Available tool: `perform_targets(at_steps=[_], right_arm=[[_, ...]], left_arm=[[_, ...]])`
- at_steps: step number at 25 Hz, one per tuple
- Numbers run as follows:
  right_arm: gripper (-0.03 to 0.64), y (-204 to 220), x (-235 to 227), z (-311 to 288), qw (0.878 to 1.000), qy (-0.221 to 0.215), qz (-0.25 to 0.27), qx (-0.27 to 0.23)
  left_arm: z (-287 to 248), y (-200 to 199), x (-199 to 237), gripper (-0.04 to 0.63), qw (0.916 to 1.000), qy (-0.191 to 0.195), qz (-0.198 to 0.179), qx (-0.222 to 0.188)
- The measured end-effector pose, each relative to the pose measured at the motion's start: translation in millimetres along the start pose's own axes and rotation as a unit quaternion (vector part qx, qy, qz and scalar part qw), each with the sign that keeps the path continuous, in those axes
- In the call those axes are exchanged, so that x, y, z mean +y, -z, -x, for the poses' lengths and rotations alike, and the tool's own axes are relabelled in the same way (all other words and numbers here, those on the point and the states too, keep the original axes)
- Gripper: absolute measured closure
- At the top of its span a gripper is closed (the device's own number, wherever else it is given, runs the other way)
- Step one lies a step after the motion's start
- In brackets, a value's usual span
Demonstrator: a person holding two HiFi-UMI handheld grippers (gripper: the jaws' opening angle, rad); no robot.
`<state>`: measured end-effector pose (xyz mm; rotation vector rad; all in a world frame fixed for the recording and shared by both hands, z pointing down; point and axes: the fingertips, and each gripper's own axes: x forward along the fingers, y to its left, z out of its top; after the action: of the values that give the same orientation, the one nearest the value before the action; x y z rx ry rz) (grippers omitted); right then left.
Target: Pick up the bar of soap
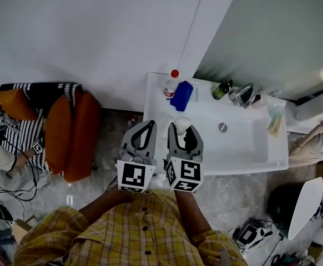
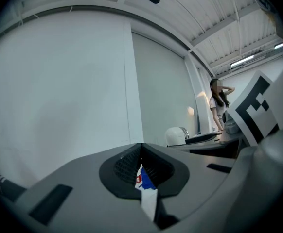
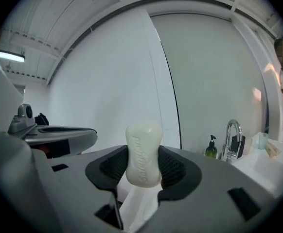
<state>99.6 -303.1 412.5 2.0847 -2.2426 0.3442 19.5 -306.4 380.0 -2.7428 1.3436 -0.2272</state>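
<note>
The bar of soap [image 1: 182, 123] is white, oval and stamped with lettering. It stands upright between the pads of my right gripper [image 1: 182, 128], which is shut on it above the left end of the white sink [image 1: 245, 151]. In the right gripper view the soap [image 3: 143, 154] fills the gap between the right gripper's [image 3: 142, 166] two dark pads. My left gripper [image 1: 149, 124] hangs just to the left, over the sink's left edge. Its jaws are shut with nothing in them, and the left gripper [image 2: 141, 152] shows only a sliver of a label through the slit.
At the sink's back left stand a red-capped bottle [image 1: 171, 85] and a blue object [image 1: 181, 96]. A green bottle [image 1: 221, 90] and the faucet [image 1: 245, 95] are at the back, and the drain [image 1: 222, 127] is in the basin. Orange cushions [image 1: 72, 134] lie on the floor to the left. A person [image 2: 218, 108] stands far off.
</note>
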Motion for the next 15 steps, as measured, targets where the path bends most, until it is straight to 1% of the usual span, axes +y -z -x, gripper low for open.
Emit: perform_targets(at_steps=[3, 5, 7, 10, 15], right_arm=[[0.413, -6, 3, 2, 1.000, -0.002, 0.026, -0.015], [0.413, -10, 4, 3, 0.999, -0.004, 0.038, -0.024], [0.413, -11, 6, 3, 0.999, -0.008, 0.036, -0.028], [0.413, -14, 6, 6, 0.999, -0.009, 0.038, -0.035], [0.413, -15, 2, 9, 0.999, -0.006, 0.037, -0.038]], left_arm=[[0, 1, 0, 0.584, 1.0000, -0.001, 0.005, 0.006], [-3, -2, 1, 0.584, 1.0000, -0.004, 0.002, -0.006], [-4, -4, 2, 0.584, 0.9999, -0.007, 0.003, -0.009], [-3, -2, 2, 0.584, 1.0000, -0.006, 0.007, 0.002], [-3, -3, 2, 0.584, 0.9999, -0.009, 0.009, 0.001]])
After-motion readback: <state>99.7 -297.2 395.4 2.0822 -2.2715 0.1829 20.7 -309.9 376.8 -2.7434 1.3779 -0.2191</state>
